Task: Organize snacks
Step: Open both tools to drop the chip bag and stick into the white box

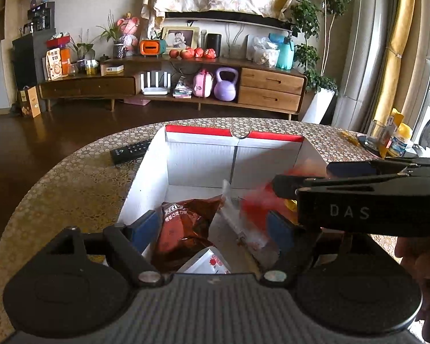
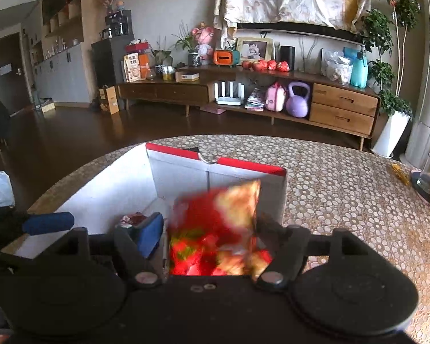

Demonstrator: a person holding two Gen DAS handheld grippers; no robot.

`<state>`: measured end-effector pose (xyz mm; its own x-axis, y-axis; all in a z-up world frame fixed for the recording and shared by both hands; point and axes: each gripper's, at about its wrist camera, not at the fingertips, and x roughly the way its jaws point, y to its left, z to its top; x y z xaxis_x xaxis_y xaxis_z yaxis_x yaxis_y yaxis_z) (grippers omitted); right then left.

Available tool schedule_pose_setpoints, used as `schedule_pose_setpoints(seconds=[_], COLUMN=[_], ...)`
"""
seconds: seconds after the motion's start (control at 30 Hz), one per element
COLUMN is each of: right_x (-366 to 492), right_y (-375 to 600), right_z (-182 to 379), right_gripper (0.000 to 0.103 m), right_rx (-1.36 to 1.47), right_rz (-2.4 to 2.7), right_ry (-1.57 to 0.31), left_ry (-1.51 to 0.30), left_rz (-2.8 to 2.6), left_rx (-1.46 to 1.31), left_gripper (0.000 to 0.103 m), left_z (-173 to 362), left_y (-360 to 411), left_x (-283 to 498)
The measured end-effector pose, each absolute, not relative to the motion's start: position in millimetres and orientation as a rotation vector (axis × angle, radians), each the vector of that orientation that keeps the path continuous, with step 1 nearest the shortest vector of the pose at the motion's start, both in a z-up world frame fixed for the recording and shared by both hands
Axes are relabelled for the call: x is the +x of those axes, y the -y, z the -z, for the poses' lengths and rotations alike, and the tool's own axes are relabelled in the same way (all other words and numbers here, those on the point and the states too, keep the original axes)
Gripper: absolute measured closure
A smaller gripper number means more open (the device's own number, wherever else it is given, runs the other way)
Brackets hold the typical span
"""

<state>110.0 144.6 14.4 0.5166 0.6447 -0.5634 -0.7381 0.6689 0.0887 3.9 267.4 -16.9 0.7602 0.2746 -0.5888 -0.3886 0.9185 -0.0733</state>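
A: Where's the snack stuff rn?

B: All in the white cardboard box w/ the red top edge, sitting on the round patterned counter. Dark red-brown snack bag lies on the box floor, left-ish. A white packet w/ red print is at the near wall, just beside it.

A: And the left hand-held gripper?

B: Jaws spread wide over the box, blue pads well apart. The brown bag sits below, between them, pads not pressing on it. A blurred red-and-clear wrapper is there too, toward the right pad; can't tell if it touches.

A: Right one?

B: Right hand-held gripper is wide too, over the box's right end. A red-and-yellow snack bag stands blurred between the jaws, its top corner up against the far wall. Left blue pad is clear of it; right pad is hidden behind the bag, so contact there — can't tell.

A: Anything else on the counter?

B: Black remote left of the box, a glass near the far right edge.
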Motion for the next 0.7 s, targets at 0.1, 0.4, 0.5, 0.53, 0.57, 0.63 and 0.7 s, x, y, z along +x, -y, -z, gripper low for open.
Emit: schedule_pose_setpoints(seconds=[0.1,0.4,0.5,0.53,0.57,0.63,0.7], right_x=[106.1,87.0,77.7,74.6,71.3,66.9,61.6], right_y=[-142.0,-119.8,-107.4,-102.1,-95.6,-86.7,-75.3], right_z=[-17.4,-41.6,-48.7,-50.4,-52.3,-55.5,-57.5], right_gripper=[0.027,0.008,0.002,0.001,0.000,0.000,0.000], right_rx=[-0.169,-0.113,-0.096,-0.088,-0.074,-0.055,-0.047], right_rz=[-0.835,-0.835,-0.837,-0.835,-0.831,-0.824,-0.815], right_ry=[-0.589,-0.522,-0.492,-0.486,-0.483,-0.481,-0.479], left_ry=[-0.610,-0.598,-0.594,-0.596,-0.594,-0.589,-0.585], left_rz=[-0.373,-0.401,-0.410,-0.412,-0.417,-0.429,-0.436], left_rx=[-0.201,-0.179,-0.166,-0.166,-0.163,-0.157,-0.152], left_gripper=[0.020,0.003,0.000,0.000,0.000,0.000,0.000], left_z=[14.5,8.5,6.1,6.3,6.1,5.3,4.7], left_y=[-266.4,-253.2,-247.1,-245.7,-243.1,-238.1,-233.1], left_x=[3.1,-5.8,-9.9,-11.5,-13.3,-17.3,-21.8])
